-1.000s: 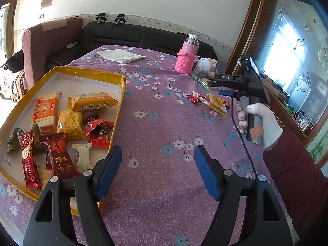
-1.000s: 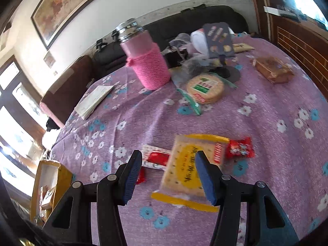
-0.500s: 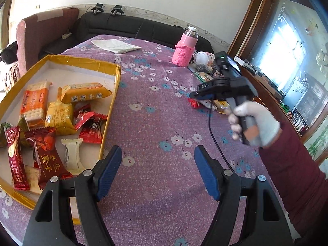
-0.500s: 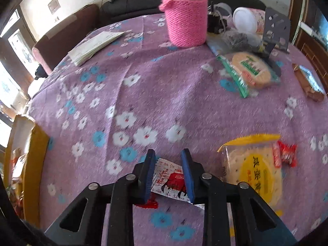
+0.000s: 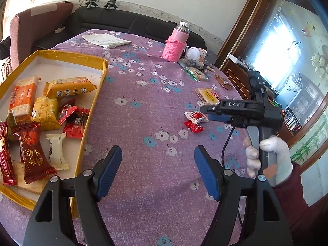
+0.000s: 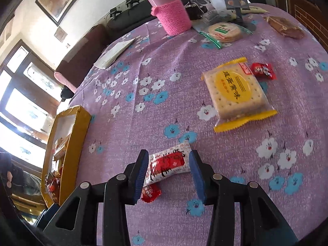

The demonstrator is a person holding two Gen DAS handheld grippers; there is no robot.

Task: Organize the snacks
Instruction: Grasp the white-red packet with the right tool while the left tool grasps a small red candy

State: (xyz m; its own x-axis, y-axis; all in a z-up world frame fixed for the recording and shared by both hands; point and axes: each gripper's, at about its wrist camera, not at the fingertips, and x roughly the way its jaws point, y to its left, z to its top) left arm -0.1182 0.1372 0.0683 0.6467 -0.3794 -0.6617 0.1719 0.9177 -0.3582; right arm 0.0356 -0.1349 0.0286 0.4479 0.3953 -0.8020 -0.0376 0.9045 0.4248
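A white-and-red snack packet (image 6: 168, 164) lies on the purple flowered cloth between the fingers of my right gripper (image 6: 169, 153). Its jaws are opening and the pads stand at the packet's two ends without clamping it. A small red candy (image 6: 150, 192) lies just under the left finger. In the left wrist view the right gripper (image 5: 207, 113) hovers at that packet (image 5: 195, 116), held by a gloved hand (image 5: 268, 155). My left gripper (image 5: 157, 153) is open and empty over bare cloth, beside the yellow-rimmed box (image 5: 93, 110) that holds several wrapped snacks.
A yellow cracker pack (image 6: 235, 92) and a red candy (image 6: 263, 70) lie to the right. Farther back stand a pink knitted bottle (image 6: 170, 14), a round cracker pack (image 6: 223, 31), a brown snack (image 6: 284, 27) and folded paper (image 5: 106, 40). The box (image 6: 69, 143) sits left.
My right gripper swung left from the yellow cracker pack to the white-and-red packet, narrowed almost shut, then widened with the packet between its fingers. The left gripper stayed open and nearly still.
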